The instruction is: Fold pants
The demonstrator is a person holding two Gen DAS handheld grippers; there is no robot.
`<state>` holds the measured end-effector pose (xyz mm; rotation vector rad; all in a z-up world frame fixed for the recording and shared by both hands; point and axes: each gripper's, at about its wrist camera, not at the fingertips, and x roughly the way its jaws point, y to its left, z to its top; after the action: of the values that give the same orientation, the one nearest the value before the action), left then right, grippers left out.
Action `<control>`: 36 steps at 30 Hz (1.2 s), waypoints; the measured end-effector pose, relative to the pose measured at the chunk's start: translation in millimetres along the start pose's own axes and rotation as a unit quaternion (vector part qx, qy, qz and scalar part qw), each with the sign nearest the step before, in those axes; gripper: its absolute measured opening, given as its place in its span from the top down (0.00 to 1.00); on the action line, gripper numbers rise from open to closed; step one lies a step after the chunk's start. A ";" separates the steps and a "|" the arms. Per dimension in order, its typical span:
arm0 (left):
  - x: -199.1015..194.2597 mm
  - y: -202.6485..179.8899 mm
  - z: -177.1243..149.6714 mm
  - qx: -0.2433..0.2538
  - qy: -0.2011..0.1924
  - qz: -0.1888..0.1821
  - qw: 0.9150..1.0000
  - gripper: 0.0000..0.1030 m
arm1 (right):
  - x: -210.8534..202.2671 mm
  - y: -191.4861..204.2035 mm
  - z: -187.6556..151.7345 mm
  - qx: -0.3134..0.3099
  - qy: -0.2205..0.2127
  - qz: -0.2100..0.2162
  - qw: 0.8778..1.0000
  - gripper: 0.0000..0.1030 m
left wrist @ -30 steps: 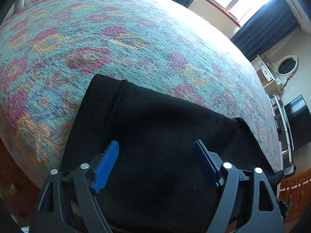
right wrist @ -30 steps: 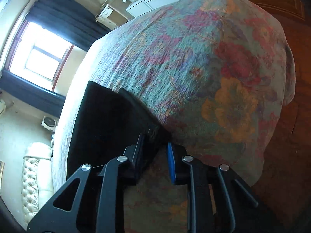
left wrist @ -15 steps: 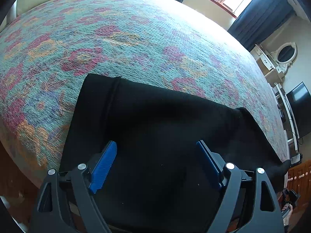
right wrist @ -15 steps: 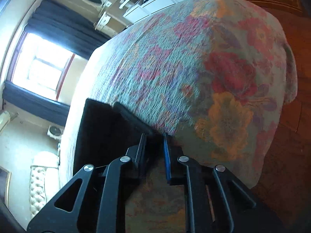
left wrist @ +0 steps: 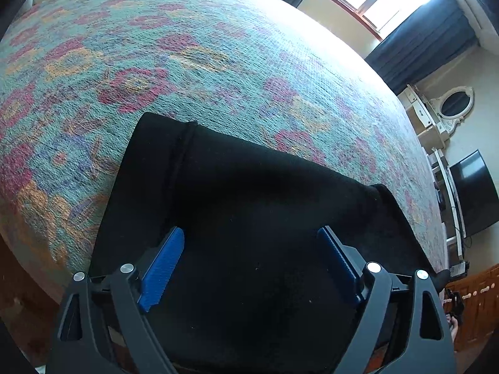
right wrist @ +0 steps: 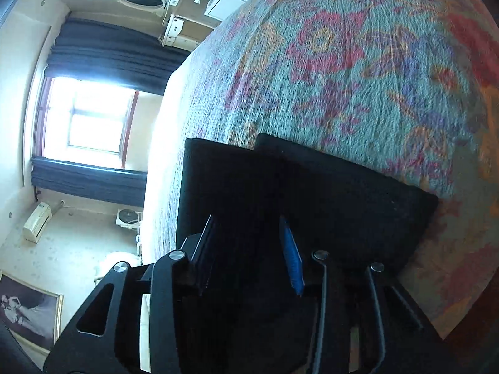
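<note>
Black pants (left wrist: 255, 205) lie folded on a bed with a floral cover (left wrist: 187, 62), near its front edge. My left gripper (left wrist: 249, 243) is open just above the pants, its blue pads wide apart and holding nothing. In the right wrist view the pants (right wrist: 327, 187) fill the lower middle, with two layered edges toward the far side. My right gripper (right wrist: 249, 240) is over them with its blue pads apart and nothing between them. The fabric under both grippers is too dark to show detail.
The floral cover (right wrist: 358, 62) spreads far beyond the pants. A window with dark curtains (left wrist: 389, 3), a white dresser with an oval mirror (left wrist: 452, 109), a wall television (left wrist: 474, 193) and wooden floor (left wrist: 18, 311) surround the bed.
My right gripper has opened, let go of the pants edge and swung over the pants. My left gripper stays open with little movement.
</note>
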<state>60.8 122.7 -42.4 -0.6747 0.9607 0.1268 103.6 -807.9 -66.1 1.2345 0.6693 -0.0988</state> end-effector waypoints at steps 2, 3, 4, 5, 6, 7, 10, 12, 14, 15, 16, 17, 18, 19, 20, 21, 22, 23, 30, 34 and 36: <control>-0.9 4.4 0.6 -0.018 -0.001 -0.013 1.000 0.16 | 6.0 3.8 4.2 0.006 -0.011 0.005 1.000 0.52; -1.1 6.4 1.0 -0.025 -0.001 -0.018 1.000 0.16 | 9.5 6.3 5.4 0.004 -0.014 0.003 1.000 0.52; -1.2 7.6 1.1 -0.028 -0.001 -0.021 0.999 0.16 | 15.3 12.1 7.5 0.001 -0.015 -0.003 1.000 0.52; -1.0 8.2 1.2 -0.030 -0.001 -0.022 0.999 0.16 | 17.5 15.2 7.5 -0.006 -0.015 -0.007 1.000 0.53; -1.2 7.6 0.7 -0.029 -0.001 -0.022 0.999 0.16 | 19.2 17.8 7.4 -0.013 -0.015 -0.010 1.000 0.55; -1.1 6.8 0.2 -0.027 -0.001 -0.020 0.999 0.16 | 20.3 18.0 7.1 -0.016 -0.013 -0.011 1.000 0.66; -0.4 4.8 -0.8 -0.019 0.000 -0.015 1.000 0.16 | 25.5 14.6 4.1 0.006 -0.011 0.001 1.000 0.91; -0.7 3.0 -1.2 -0.016 0.000 -0.013 1.000 0.16 | 15.5 15.1 3.7 0.014 -0.022 0.014 1.000 0.92; -1.0 3.1 -1.1 -0.017 0.000 -0.014 1.000 0.16 | 1.1 24.7 4.4 0.000 -0.032 0.021 0.999 0.93; -1.1 3.6 -0.9 -0.019 0.000 -0.015 1.000 0.16 | -9.4 29.2 6.4 -0.008 -0.037 0.022 0.999 0.93; -1.1 4.3 -0.8 -0.021 0.000 -0.017 1.000 0.16 | -19.8 33.2 6.2 -0.014 -0.042 0.024 0.999 0.94; -1.2 5.4 -0.5 -0.024 0.000 -0.018 1.000 0.16 | -31.0 35.5 6.5 -0.018 -0.049 0.021 0.998 0.94; -1.5 5.9 -0.5 -0.027 0.000 -0.020 0.999 0.16 | -42.8 34.6 5.8 -0.019 -0.056 0.015 0.998 0.94; -1.4 6.5 -0.1 -0.028 0.001 -0.021 0.999 0.16 | -50.8 31.1 7.0 -0.016 -0.059 0.011 0.998 0.94; -1.5 6.8 -0.2 -0.030 0.001 -0.022 0.999 0.16 | -55.4 25.3 8.4 -0.013 -0.058 0.001 0.998 0.94; -1.6 8.0 0.4 -0.029 0.001 -0.022 0.999 0.16 | -57.6 17.0 9.3 -0.010 -0.057 -0.014 0.998 0.94; -1.3 9.1 1.3 -0.028 0.002 -0.022 0.999 0.16 | -61.4 5.3 7.5 -0.001 -0.058 -0.027 0.998 0.94; -1.4 8.8 1.0 -0.026 0.002 -0.022 0.999 0.16 | -59.4 -5.8 8.2 0.014 -0.054 -0.032 0.998 0.94; -1.3 8.9 1.2 -0.021 0.004 -0.020 1.000 0.16 | -37.8 -29.8 0.1 0.052 -0.018 -0.007 0.998 0.89; 0.0 5.4 0.9 -0.015 0.004 -0.015 1.000 0.16 | -30.0 -19.5 -8.9 0.040 0.001 0.014 0.999 0.62; 0.3 4.4 1.0 -0.013 0.005 -0.013 1.000 0.16 | -22.3 -12.0 -17.8 0.028 0.021 0.022 0.999 0.60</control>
<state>60.0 126.7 -44.3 -0.7120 0.9599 0.1125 73.1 -802.4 -67.5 1.3080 0.6788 -0.0568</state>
